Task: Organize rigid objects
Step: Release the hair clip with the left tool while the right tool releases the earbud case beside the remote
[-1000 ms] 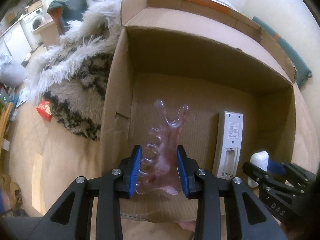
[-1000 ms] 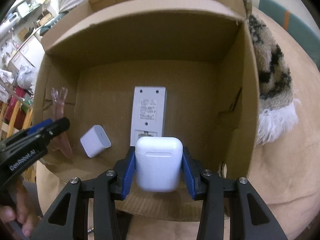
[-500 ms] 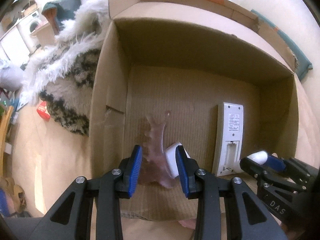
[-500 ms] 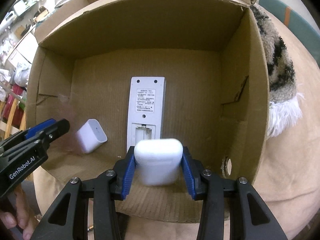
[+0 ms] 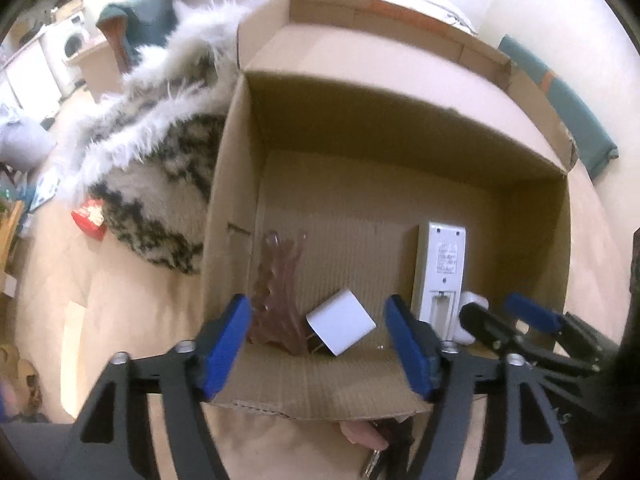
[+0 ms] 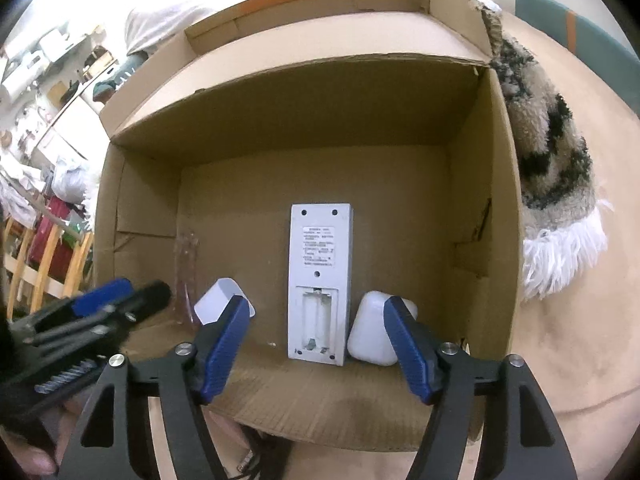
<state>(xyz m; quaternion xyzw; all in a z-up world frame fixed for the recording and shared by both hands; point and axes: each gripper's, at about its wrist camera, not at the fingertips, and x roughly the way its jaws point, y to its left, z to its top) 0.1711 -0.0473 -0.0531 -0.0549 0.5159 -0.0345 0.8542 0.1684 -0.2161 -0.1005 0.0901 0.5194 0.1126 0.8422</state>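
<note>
An open cardboard box [image 5: 232, 208] [image 6: 488, 208] holds all the task objects. The pink translucent hair claw [image 5: 278, 292] [image 6: 185, 268] lies on the box floor near the left wall, beside a white charger cube [image 5: 340, 326] [image 6: 218, 304]. A white remote [image 5: 442, 272] [image 6: 320, 280] lies back-up with its battery bay uncovered. The white earbud case [image 6: 370, 332] [image 5: 472, 308] rests against the remote's right side. My left gripper [image 5: 320, 344] hangs above the claw and charger, jaws opening, pads touching nothing. My right gripper [image 6: 316, 340] is also opening, its pads clear of the case.
A shaggy black-and-cream rug [image 5: 156, 168] [image 6: 560, 168] lies on the tan cushion beside the box. A red packet [image 5: 90, 216] sits at the rug's edge. The box's far flap [image 6: 320, 12] stands up behind. Fingers of a hand [image 5: 362, 434] show under the box's near edge.
The left gripper let go of the hair claw, which now lies in the box. The right gripper released the earbud case beside the remote. Both jaws spread wider.
</note>
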